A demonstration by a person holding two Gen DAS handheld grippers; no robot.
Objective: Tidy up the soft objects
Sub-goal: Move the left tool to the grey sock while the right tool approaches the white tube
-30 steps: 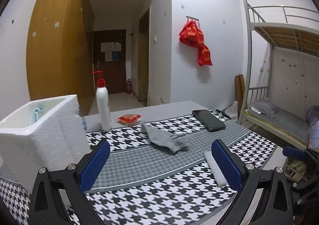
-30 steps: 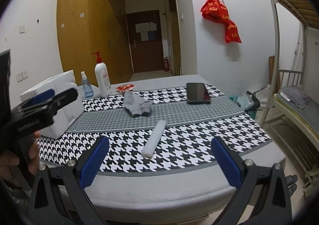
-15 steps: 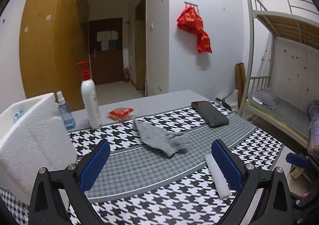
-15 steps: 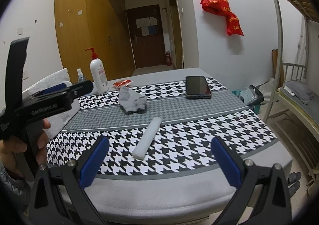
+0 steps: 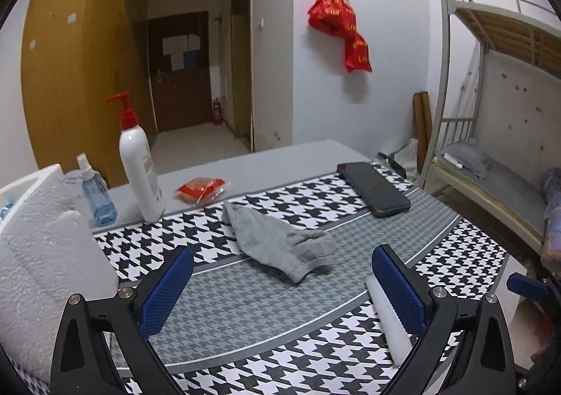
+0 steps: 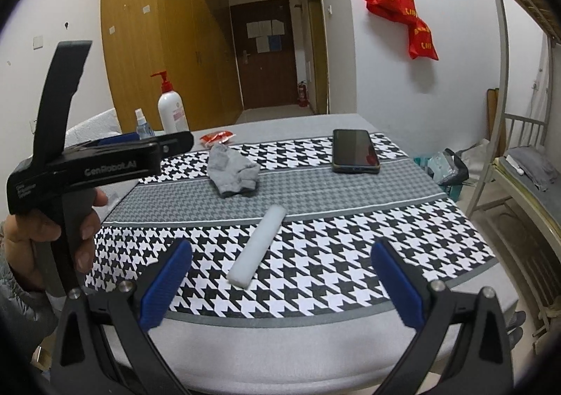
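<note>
Left hand-held gripper: you hold it above the counter's near left part, jaws spread wide, gripping nothing; in the right wrist view your hand wraps its handle.
Right hand-held gripper: released too, blue pads far apart, hovering off the counter's near edge.
Grey sock: crumpled on the grey band of the counter, ahead of your left jaws, not touched.
White foam stick: lies flat on the houndstooth cloth, nearer to you than the sock, apart from it.
White foam box: stands at the left end.
Phone: face up, far right of the sock.
Pump bottle: upright behind the sock, with a small blue spray bottle beside it.
</note>
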